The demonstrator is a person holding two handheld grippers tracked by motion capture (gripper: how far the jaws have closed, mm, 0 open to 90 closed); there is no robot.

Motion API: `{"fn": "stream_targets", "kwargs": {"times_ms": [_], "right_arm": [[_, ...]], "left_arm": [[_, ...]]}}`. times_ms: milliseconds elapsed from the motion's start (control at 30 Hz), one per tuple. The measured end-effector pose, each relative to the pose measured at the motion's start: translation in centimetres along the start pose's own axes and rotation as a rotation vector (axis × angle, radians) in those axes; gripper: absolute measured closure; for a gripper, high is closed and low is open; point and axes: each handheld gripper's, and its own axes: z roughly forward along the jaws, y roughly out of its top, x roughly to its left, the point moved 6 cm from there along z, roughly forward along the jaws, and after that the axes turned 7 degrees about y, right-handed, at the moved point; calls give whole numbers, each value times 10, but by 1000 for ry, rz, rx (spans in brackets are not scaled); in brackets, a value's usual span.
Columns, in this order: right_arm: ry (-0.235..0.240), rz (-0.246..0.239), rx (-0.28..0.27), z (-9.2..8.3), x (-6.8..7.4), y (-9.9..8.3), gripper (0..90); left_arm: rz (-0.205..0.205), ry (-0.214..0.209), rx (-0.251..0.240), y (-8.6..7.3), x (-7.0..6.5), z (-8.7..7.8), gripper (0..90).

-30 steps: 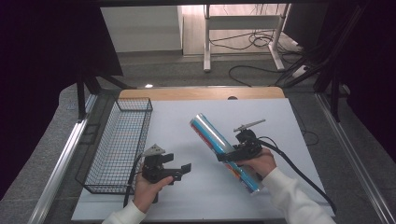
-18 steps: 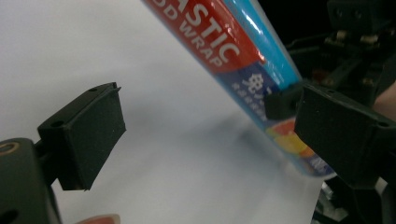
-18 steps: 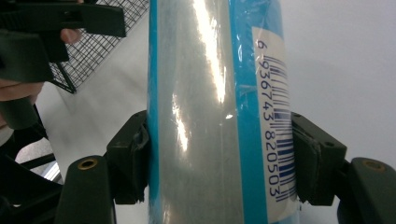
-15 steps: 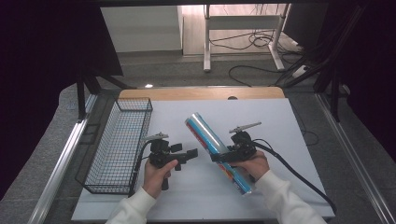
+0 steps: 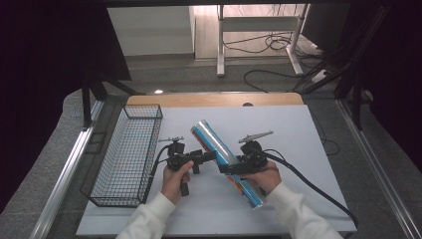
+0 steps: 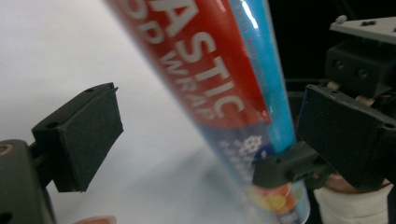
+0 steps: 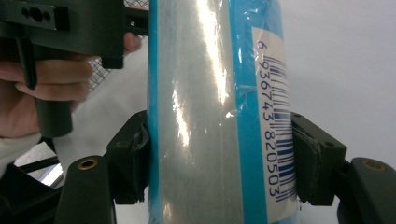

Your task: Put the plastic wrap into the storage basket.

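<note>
**A:** Handover, by the look of it. Got a plastic wrap roll (image 5: pixel 211 139) lifted at a slant over the white table (image 5: pixel 308 134), clamped across its lower half by the right gripper (image 5: pixel 226 169). Pads pressed hard against the film on both sides in the right gripper view, no slack there.

**B:** Agreed. Left gripper (image 6: pixel 219 126) spread wide, jaws having just been opening, with the roll running between them but seemingly touching neither pad. Looks like lining up for a second grip further up the tube.

**A:** So next up: ease in a bit deeper, square the pads to the tube, then close. Probably worth keeping the right clamp firm until a solid left grip, otherwise real risk of the roll tipping or sliding. Guessing at the wire basket (image 5: pixel 124 149) off to the left as the drop spot, but just a guess.

**B:** Plenty hard to read, though. Both ends of the roll cut off in the two gripper views. Middle stretch covered by the right hand (image 5: pixel 263 177) in the high view. Far pad of the left gripper crowded by the other gripper's jaw in the left gripper view, so can't tell the exact gap on that side. Label blurry and cropped too, only "WRAP" and part of the word above it legible.

**A:** Yep, and can't see anything inside the basket through the mesh from up there.
</note>
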Motion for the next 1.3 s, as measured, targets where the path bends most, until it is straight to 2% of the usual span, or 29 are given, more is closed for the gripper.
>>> {"fn": "stream_targets", "kwargs": {"times_ms": [100, 200, 333, 467, 533, 600, 700, 733, 800, 933, 1000, 1067, 1100, 1133, 1233, 1300], "right_arm": [[-2, -10, -5, 1, 3, 1, 318], [10, -17, -15, 5, 9, 5, 318], [21, -25, -17, 10, 14, 6, 318], [24, -34, -17, 14, 18, 8, 318], [27, -30, -22, 15, 18, 10, 318], [31, -31, -23, 15, 18, 11, 317], [33, -34, -22, 16, 18, 10, 316], [39, -35, -20, 16, 18, 10, 313], [50, -31, -20, 18, 18, 9, 310], [69, -30, -30, 18, 19, 11, 305], [90, -20, -38, 16, 19, 13, 276], [94, -33, -55, 12, 22, 15, 219], [94, -33, -55, 12, 22, 15, 219], [87, -57, -64, 5, 24, 17, 154], [66, -106, -83, -11, 28, 18, 124], [76, -119, -100, -22, 29, 17, 121]], "left_arm": [[-13, -10, -2, 2, -1, 3, 67], [-53, -28, -3, 4, -1, 9, 76], [-60, -54, 6, 3, -1, 13, 108], [-72, -87, 0, 3, -2, 15, 195], [-73, -88, -4, 3, -3, 14, 227], [-94, -105, -4, 4, -2, 13, 248], [-100, -113, -8, 5, -3, 12, 279], [-84, -112, -16, 6, -4, 10, 289], [-82, -110, -20, 7, -4, 9, 303], [-97, -128, -34, 10, -5, 6, 318], [-104, -131, -37, 11, -4, 4, 319], [-102, -121, -44, 13, -2, 1, 320], [-102, -121, -44, 13, -2, 1, 320], [-103, -112, -47, 14, 0, -2, 321], [-101, -107, -55, 16, 3, -6, 321], [-101, -108, -64, 18, 4, -11, 322]]}}
